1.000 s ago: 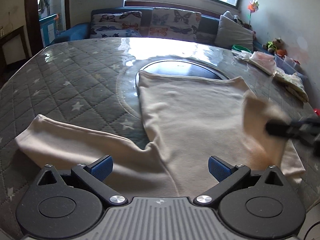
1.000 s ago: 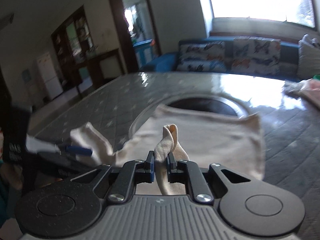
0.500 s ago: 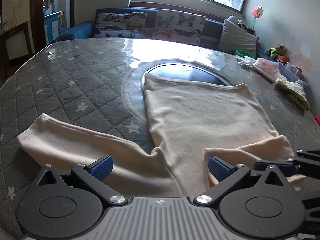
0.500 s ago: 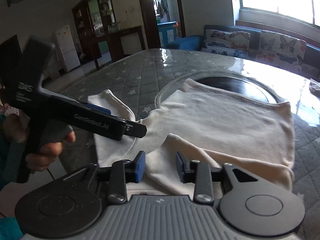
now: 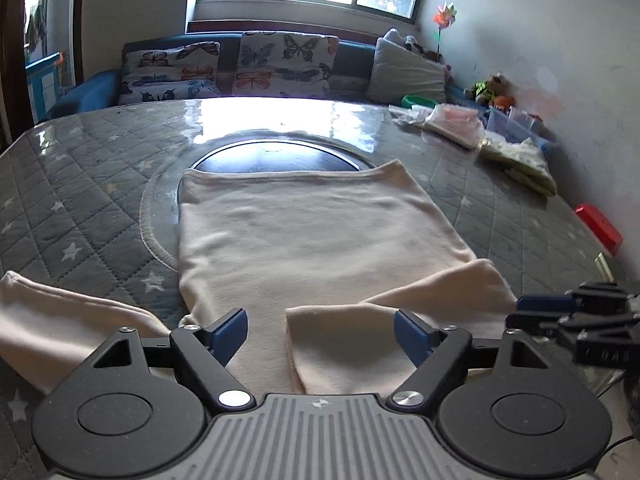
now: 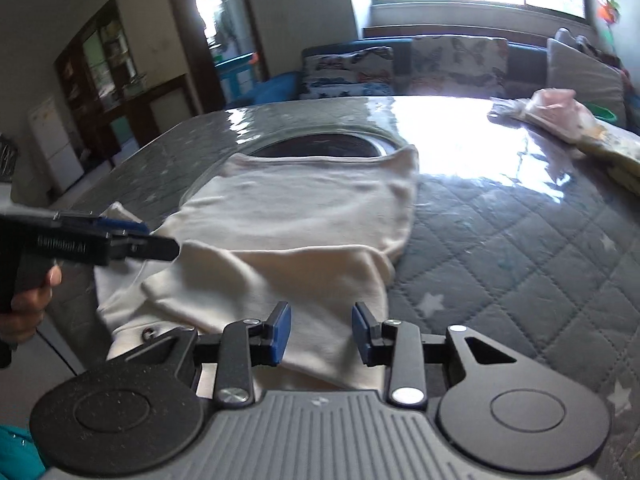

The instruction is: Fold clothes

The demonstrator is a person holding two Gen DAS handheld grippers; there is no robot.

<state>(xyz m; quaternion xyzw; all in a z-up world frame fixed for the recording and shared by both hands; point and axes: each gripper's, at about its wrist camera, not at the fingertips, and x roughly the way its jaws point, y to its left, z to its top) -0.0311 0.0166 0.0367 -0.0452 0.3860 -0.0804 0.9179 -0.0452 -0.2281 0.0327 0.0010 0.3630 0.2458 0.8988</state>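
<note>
1. spreading flat across the quilted table (image 5: 80, 200), cream sweater (image 5: 312, 232) with its hem at the dark round inset (image 5: 276, 156) and its neck end toward both cameras.
2. lying out on the far left, left sleeve (image 5: 60, 316), not yet folded, its cuff end close to the table's near edge.
3. hovering over the sweater's near end, left gripper (image 5: 320, 330), jaws apart and closing, cloth below them but nothing pinched between the pads.
4. lying across the body just right of that gripper, right sleeve (image 5: 400, 312), already folded in, cuff edge near the middle.
5. hanging low at the right, right gripper (image 6: 318, 334), jaws apart by a modest gap and closing slightly, folded sleeve beneath them, pads not pressing on it.
6. likely next: taking the left sleeve near its cuff, pinching one layer only, lifting just enough to clear the quilt, laying it across the body to mirror the right sleeve.
7. keeping the right gripper off the cloth so the finished fold does not drag.
8. open quilt on the left and far side for swinging the sleeve; bagged clothes (image 5: 452, 122) well apart at the far right, no obstacle.
</note>
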